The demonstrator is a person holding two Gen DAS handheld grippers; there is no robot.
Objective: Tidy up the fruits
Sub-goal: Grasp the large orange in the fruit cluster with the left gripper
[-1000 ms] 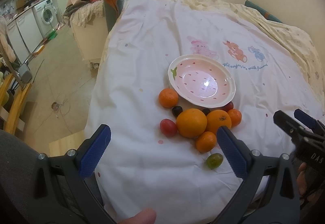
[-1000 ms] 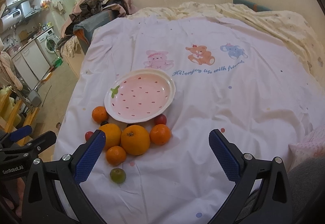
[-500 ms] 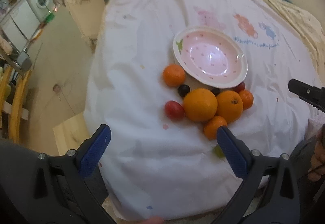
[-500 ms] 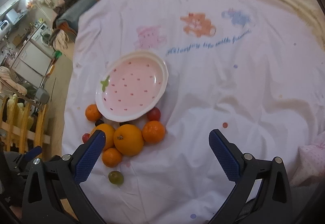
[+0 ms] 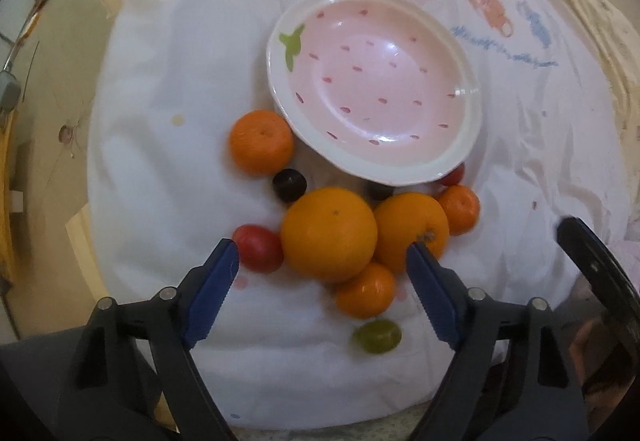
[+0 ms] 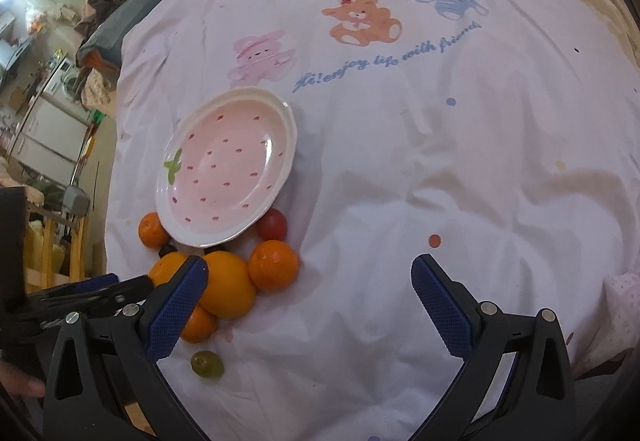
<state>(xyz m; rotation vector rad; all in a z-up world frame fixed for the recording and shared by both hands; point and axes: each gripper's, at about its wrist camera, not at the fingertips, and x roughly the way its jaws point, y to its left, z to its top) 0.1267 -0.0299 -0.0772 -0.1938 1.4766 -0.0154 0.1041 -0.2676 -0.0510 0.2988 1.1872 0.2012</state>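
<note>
Soft, even indoor light fills both views. A white glare patch sits on the glossy pink strawberty-patterned ceramic plate [image 5: 374,89] (left wrist view slightly motion-blurred). Fruit cast faint shadows. Fisheye bending curves the edges, with dark vignetted corners.

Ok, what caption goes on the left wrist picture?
Left gripper closing its fingers above a big orange beside an empty strawberry plate.
</note>
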